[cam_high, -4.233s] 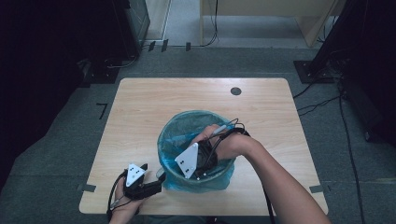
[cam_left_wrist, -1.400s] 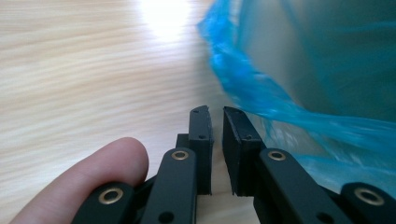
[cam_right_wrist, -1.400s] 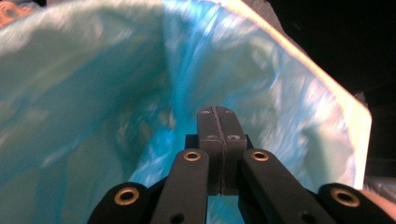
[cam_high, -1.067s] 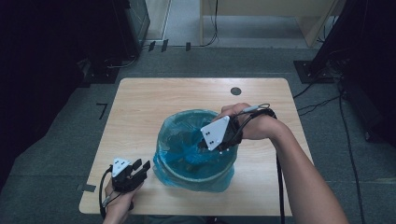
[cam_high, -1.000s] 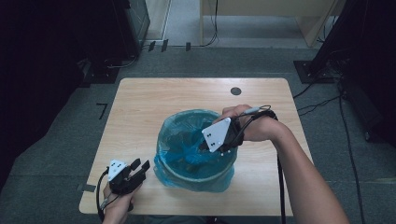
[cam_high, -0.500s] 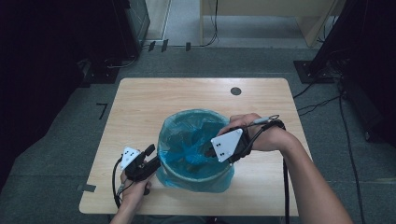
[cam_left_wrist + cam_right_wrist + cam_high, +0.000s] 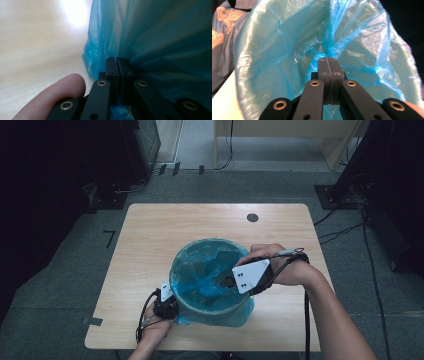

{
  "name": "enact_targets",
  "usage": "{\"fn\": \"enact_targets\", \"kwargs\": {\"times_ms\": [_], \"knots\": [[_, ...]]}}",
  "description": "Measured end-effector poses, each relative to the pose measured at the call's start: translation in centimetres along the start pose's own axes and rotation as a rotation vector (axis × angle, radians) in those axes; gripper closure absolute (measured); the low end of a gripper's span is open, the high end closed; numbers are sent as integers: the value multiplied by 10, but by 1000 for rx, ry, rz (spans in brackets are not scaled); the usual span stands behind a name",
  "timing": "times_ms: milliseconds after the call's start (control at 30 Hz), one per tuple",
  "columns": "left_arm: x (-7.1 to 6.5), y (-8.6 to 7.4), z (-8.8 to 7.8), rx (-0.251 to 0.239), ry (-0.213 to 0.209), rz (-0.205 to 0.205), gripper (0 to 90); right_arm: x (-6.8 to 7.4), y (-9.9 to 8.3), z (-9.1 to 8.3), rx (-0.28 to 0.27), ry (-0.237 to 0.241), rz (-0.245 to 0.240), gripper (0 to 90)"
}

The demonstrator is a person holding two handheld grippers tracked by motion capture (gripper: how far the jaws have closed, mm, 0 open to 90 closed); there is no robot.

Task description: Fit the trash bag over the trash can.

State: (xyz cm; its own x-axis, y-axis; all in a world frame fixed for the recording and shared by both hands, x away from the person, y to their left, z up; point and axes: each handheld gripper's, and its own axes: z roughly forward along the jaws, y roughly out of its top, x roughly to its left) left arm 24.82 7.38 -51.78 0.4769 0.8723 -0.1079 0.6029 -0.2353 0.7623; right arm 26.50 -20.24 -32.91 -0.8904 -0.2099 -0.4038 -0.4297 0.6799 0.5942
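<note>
A round bin lined with a blue plastic bag point(image 7: 196, 266) stands on the wooden table point(image 7: 150, 232). My left gripper point(image 7: 174, 306) is low against the bin's near-left side. Its jaws have just been closing and now meet on a fold of the bag's outer skirt point(image 7: 155, 37), whose film puckers around the left gripper's tip point(image 7: 116, 59). My right gripper point(image 7: 226, 283) reaches over the bin's right rim into the opening. The right gripper's tip point(image 7: 328, 59) is shut on a gathered fold of the bag's lining point(image 7: 287, 50).
A small dark round hole point(image 7: 252, 217) sits near the table's far edge. Grey carpet point(image 7: 75, 270) surrounds the table, with dark furniture and cables point(image 7: 345, 227) at the sides and back. Bare tabletop lies left of and behind the bin.
My left hand slid in from the table's near-left corner to the bin, and its jaws went from open to shut on the bag. The right gripper shifted slightly toward the near right.
</note>
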Motion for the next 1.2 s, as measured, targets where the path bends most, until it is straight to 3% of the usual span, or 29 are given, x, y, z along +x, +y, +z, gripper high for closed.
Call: {"fn": "enact_targets", "kwargs": {"times_ms": [133,300,400,600,733,833,967,1100,1200], "knots": [[1,-2,-3,-4,8,-15,827,4,1,-12,-21,-11,2,900],[15,-5,-15,-60,13,-55,520,10,-1,-33,-31,-31,6,900],[27,-6,-23,-86,35,-87,427,14,-5,-43,-30,-44,11,900],[41,-8,-29,-102,43,-133,406,24,-13,-62,-36,-68,27,900],[40,-8,-31,-115,42,-119,388,34,-22,-71,-33,-77,43,899],[38,-7,-33,-127,79,-110,316,40,-31,-74,-31,-81,60,889],[40,-6,-35,-145,94,-116,279,50,-44,-76,-25,-73,94,837],[39,-8,-33,-122,86,-106,280,60,-56,-75,-31,-57,160,704],[38,-10,-32,-114,81,-99,279,66,-64,-72,-37,-69,184,653]]}}
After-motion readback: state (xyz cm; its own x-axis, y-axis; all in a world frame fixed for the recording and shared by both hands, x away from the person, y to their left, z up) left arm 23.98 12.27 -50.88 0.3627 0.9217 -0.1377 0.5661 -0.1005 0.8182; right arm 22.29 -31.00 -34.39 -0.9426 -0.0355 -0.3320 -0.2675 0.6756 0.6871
